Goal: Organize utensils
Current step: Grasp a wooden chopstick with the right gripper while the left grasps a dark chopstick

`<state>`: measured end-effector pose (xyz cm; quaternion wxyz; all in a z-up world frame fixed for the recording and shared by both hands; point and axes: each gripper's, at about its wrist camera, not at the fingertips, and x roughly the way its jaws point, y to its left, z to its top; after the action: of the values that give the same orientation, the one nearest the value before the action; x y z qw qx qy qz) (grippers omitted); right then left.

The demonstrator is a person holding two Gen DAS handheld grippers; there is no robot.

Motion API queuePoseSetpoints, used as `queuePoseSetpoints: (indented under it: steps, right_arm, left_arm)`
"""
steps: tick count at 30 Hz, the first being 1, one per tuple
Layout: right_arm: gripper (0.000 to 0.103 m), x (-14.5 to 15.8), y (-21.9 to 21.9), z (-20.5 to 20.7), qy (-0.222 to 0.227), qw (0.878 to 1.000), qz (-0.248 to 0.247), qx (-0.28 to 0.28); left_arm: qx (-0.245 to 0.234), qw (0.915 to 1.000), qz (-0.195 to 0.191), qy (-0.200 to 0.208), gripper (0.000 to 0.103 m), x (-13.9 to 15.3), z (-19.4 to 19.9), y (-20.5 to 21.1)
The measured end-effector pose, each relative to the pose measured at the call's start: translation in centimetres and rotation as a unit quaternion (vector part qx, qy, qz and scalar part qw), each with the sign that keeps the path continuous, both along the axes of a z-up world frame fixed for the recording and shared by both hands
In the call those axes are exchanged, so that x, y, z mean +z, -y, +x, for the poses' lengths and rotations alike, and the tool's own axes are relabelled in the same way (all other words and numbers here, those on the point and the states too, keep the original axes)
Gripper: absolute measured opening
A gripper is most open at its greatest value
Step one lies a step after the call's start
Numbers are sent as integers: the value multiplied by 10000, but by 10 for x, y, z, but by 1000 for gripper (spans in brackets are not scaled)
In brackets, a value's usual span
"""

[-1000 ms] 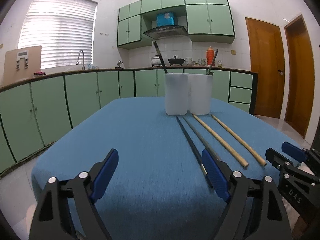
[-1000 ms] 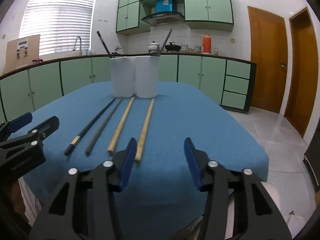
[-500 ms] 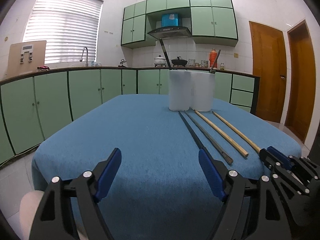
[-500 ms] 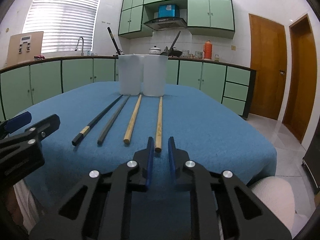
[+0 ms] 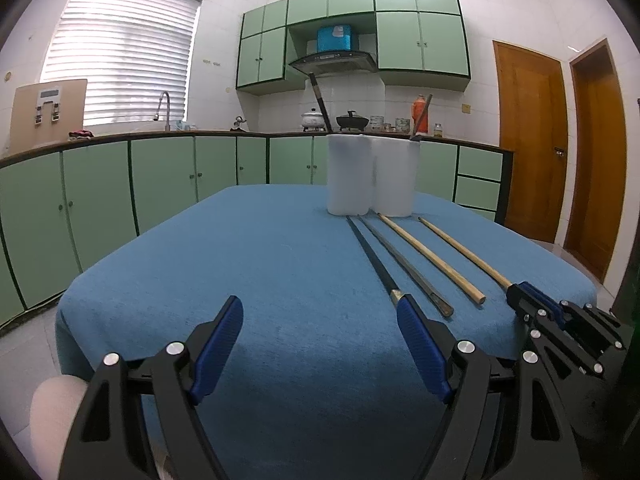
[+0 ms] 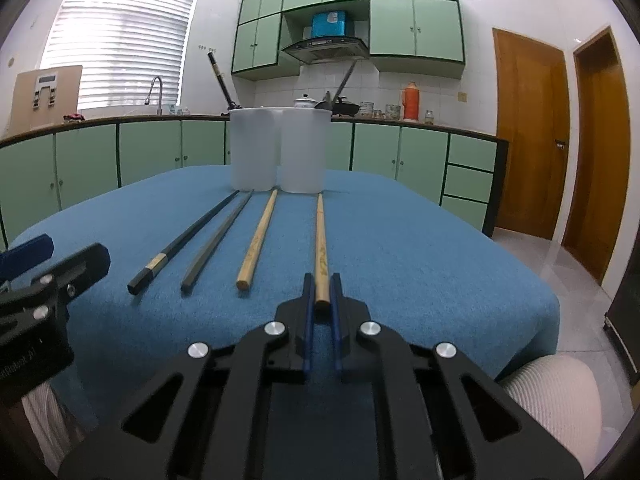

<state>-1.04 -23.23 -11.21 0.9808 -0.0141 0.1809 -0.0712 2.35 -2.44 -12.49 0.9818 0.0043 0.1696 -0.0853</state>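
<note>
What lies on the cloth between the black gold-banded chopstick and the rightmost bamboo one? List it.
Two chopsticks, seen from the right wrist: a dark grey one and a plain bamboo one, both lying apart on the blue cloth.

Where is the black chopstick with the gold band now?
In the right wrist view, the black chopstick lies on the blue table, leftmost of four, beside the grey chopstick, its far tip near the left cup.
</note>
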Motion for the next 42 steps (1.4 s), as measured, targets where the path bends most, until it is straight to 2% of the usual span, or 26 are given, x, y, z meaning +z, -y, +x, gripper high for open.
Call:
queuePoseSetpoints:
  steps: [2,5,10,12,14,21,26,34,42]
  right_arm:
    - [6,1,9,-2,-12,9998,151,-94]
    - [6,2,18,-3,-32,9994,300,-184]
    - [6,3,21,-5,0,9994,278,-224]
    - [6,2,21,-5,3,9994,283,-223]
    - [6,1,23,-5,-2,9993,301,-220]
    - [6,-1,25,-6,-14,9992,341,-221]
    - [6,-1,26,-6,9,9990,388,-225]
    - [6,1,28,-10,76,9989,396,-238]
    - [6,18,36,-21,314,9988,251,-265]
  left_arm:
    - [-58,10000,27,-34,70,0,0,4]
    - [-202,9997,-18,-144,67,-2,1,10]
    - [-335,9993,15,-158,62,-3,-2,26]
    - [-339,9992,61,-184,55,-5,-1,31]
    - [-312,9992,93,-237,42,-7,1,35]
    - [-132,9996,148,-182,25,-11,1,43]
    - [-192,9995,177,-189,8,-11,1,49]
    - [-129,9996,112,-223,7,-7,4,41]
    - [-52,9998,137,163,6,15,-9,36]
